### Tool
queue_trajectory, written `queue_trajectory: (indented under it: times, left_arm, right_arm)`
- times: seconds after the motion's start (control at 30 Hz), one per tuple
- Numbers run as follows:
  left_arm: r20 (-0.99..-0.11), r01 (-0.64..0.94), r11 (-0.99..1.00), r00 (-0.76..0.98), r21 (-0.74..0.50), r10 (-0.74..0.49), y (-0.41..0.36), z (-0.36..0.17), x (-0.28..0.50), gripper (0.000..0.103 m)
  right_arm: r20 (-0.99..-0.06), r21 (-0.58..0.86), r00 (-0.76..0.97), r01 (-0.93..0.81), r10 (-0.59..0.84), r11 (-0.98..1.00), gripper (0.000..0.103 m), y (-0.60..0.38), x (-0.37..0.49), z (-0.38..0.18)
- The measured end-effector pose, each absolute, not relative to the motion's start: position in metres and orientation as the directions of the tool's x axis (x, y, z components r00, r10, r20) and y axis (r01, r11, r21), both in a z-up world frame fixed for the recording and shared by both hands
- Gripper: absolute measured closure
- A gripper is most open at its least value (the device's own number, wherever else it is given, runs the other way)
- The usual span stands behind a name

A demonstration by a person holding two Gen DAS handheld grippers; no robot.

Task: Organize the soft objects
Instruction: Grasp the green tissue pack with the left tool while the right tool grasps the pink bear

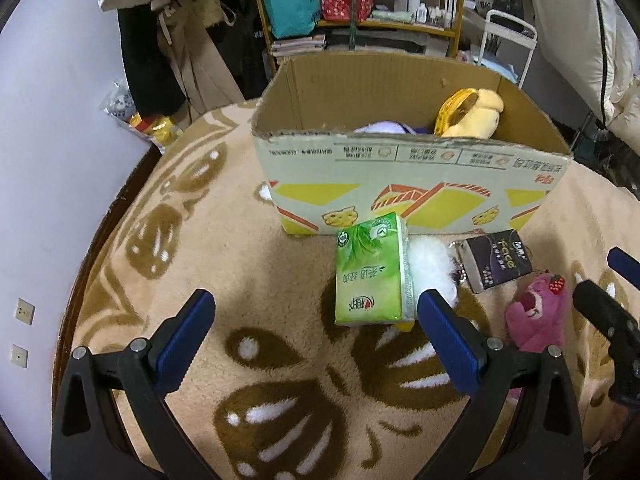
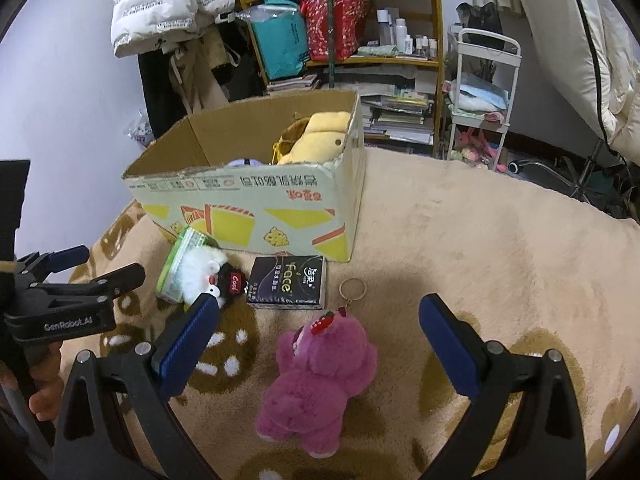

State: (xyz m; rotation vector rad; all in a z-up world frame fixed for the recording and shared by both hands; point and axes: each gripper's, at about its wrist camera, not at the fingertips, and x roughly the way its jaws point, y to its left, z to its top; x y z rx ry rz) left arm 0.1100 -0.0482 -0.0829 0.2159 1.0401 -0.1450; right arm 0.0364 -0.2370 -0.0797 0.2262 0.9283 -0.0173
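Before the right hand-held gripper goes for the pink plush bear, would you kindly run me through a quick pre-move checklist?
1. Right hand-held gripper open, empty: ok.
2. Pink plush bear between its fingers' line, lying free on the blanket: ok.
3. Bear's key ring clear of the dark tissue pack: ok.
4. Cardboard box open with room left: ok.
5. Left hand-held gripper open, off to the side: ok.
6. Grip firmness on plush: cannot tell.
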Motion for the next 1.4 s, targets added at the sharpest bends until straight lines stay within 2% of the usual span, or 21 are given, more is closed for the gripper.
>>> queue_trajectory:
  times: [0.23, 0.4, 0.53, 0.57, 0.63, 0.77, 0.83, 1.23, 1.27, 1.33, 1.4]
  left_arm:
    - [-0.886, 0.225, 0.967, 0.464, 0.123, 0.005, -0.054, -0.102, 0.121, 0.003]
    - [-0.898, 0.237, 0.97, 0.437, 0.057, -0.054, -0.056, -0.113, 0.126, 0.003]
    - [-0.916, 0.215, 0.976, 0.397, 0.035, -0.055, -0.053, -0.125, 0.133, 0.003]
    - [-0.918, 0.211, 0.977, 0.391, 0.021, -0.065, -0.051, -0.127, 0.134, 0.006]
    - [-0.923, 0.219, 0.976, 0.375, -0.005, -0.089, -0.05, -0.129, 0.135, 0.014]
    - [-0.939, 0.227, 0.972, 0.316, -0.065, -0.137, -0.05, -0.14, 0.137, 0.032]
    - [-0.941, 0.222, 0.971, 0.3, -0.09, -0.156, -0.049, -0.144, 0.138, 0.035]
    - [-0.93, 0.215, 0.969, 0.316, -0.124, -0.189, -0.046, -0.14, 0.143, 0.035]
    - [-0.931, 0.214, 0.967, 0.303, -0.14, -0.202, -0.045, -0.141, 0.143, 0.038]
    - [-0.93, 0.21, 0.961, 0.284, -0.178, -0.235, -0.042, -0.144, 0.145, 0.048]
    - [-0.927, 0.207, 0.961, 0.287, -0.185, -0.24, -0.041, -0.143, 0.143, 0.049]
  right_arm:
    - [-0.839, 0.17, 0.538, 0.112, 0.084, 0.979, 0.0, -0.232, 0.042, -0.097]
    - [-0.864, 0.183, 0.494, 0.128, 0.097, 0.975, 0.0, -0.234, 0.047, -0.11]
    - [-0.894, 0.137, 0.442, 0.114, 0.073, 0.984, 0.016, -0.235, 0.053, -0.118]
    - [-0.902, 0.134, 0.426, 0.116, 0.073, 0.984, 0.017, -0.236, 0.055, -0.122]
    - [-0.91, 0.156, 0.406, 0.131, 0.091, 0.979, 0.028, -0.24, 0.057, -0.127]
    - [-0.92, 0.202, 0.368, 0.158, 0.132, 0.967, 0.033, -0.246, 0.058, -0.137]
    - [-0.921, 0.214, 0.362, 0.161, 0.144, 0.964, 0.037, -0.247, 0.059, -0.14]
    - [-0.923, 0.21, 0.358, 0.16, 0.142, 0.964, 0.037, -0.246, 0.06, -0.148]
    - [-0.923, 0.204, 0.358, 0.156, 0.137, 0.966, 0.037, -0.246, 0.061, -0.148]
    - [-0.924, 0.189, 0.361, 0.147, 0.126, 0.971, 0.037, -0.243, 0.063, -0.148]
    - [-0.924, 0.182, 0.363, 0.143, 0.12, 0.973, 0.039, -0.241, 0.063, -0.146]
